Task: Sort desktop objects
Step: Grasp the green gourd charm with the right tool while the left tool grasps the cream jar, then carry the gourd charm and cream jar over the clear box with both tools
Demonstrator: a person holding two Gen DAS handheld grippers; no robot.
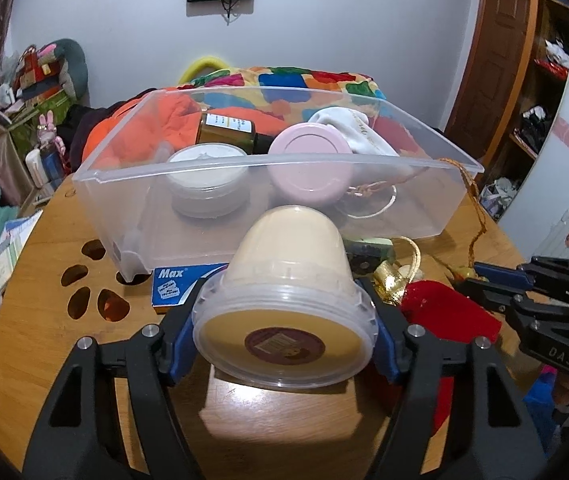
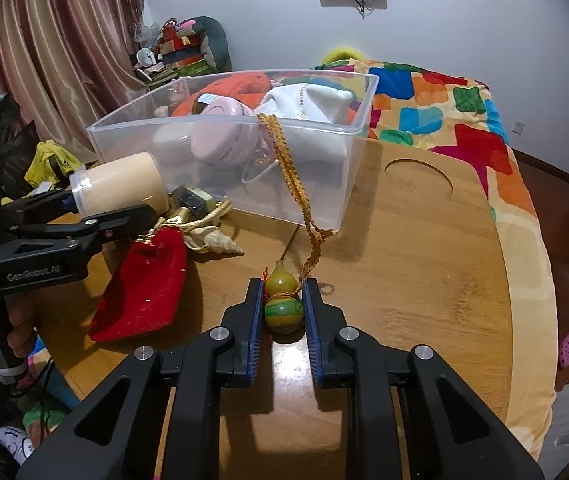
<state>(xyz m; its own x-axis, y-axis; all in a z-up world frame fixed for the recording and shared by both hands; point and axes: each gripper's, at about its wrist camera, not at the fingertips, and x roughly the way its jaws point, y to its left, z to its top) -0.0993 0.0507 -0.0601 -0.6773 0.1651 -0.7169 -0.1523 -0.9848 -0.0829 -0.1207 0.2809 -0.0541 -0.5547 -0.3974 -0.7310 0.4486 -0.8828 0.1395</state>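
My left gripper (image 1: 284, 300) is shut on a cream jar (image 1: 288, 256) with a clear lid, held on its side just in front of the clear plastic bin (image 1: 436, 160). The right wrist view shows this jar (image 2: 124, 188) above the table in the left gripper (image 2: 112, 204). My right gripper (image 2: 283, 286) is shut on a small green-yellow gourd charm (image 2: 283, 308) on the wooden table (image 2: 404, 264). Its braided orange cord (image 2: 288, 168) runs up over the bin's rim (image 2: 220, 120). The bin holds a pink round jar (image 1: 310, 160), a white jar (image 1: 204, 176), an amber bottle (image 1: 224, 128) and a white pouch (image 2: 308, 100).
A red pouch (image 2: 144, 288), a conch shell (image 2: 220, 244), gold ribbon (image 1: 400, 268), a dark green block (image 1: 368, 248) and a blue "Max" box (image 1: 180, 280) lie in front of the bin. The table has paw-shaped cutouts (image 1: 84, 280). A bed with a colourful blanket (image 2: 444, 120) lies behind.
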